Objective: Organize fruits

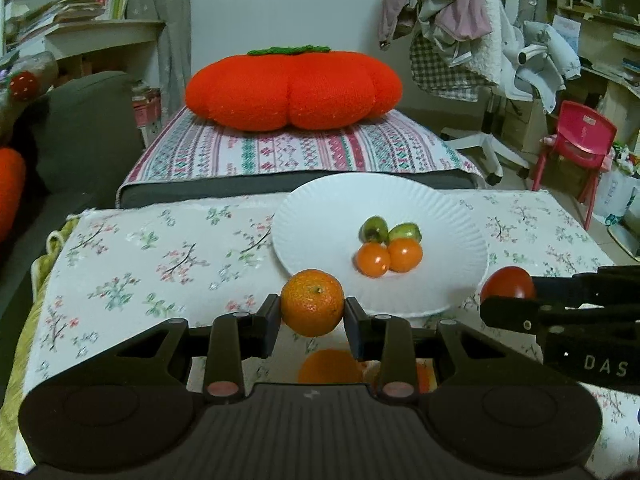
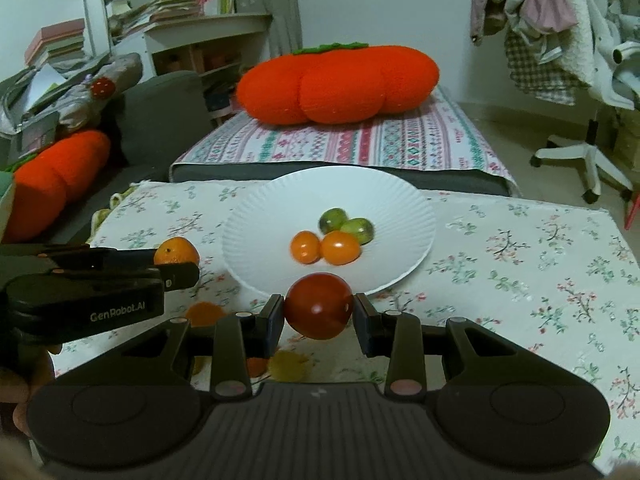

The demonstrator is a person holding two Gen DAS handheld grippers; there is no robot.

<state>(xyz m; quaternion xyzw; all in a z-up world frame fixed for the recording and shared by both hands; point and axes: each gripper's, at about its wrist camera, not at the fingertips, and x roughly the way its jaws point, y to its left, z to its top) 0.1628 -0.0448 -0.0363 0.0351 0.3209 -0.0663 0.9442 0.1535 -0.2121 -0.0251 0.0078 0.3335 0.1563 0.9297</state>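
Small orange [image 1: 312,303] clamped between the pads of the left gripper [image 1: 312,312], lifted above the flowered cloth [image 1: 140,264], just before the near rim of the white plate [image 1: 320,208]. Red tomato [image 2: 319,306] pinched in the same way in the right gripper [image 2: 319,312], also at the near rim. Beyond both grippers, on the plate: two orange tomatoes [image 2: 324,247] touching, two green fruits [image 2: 346,224] just behind. Far ahead, big orange cushion [image 1: 294,88] on a striped bed.
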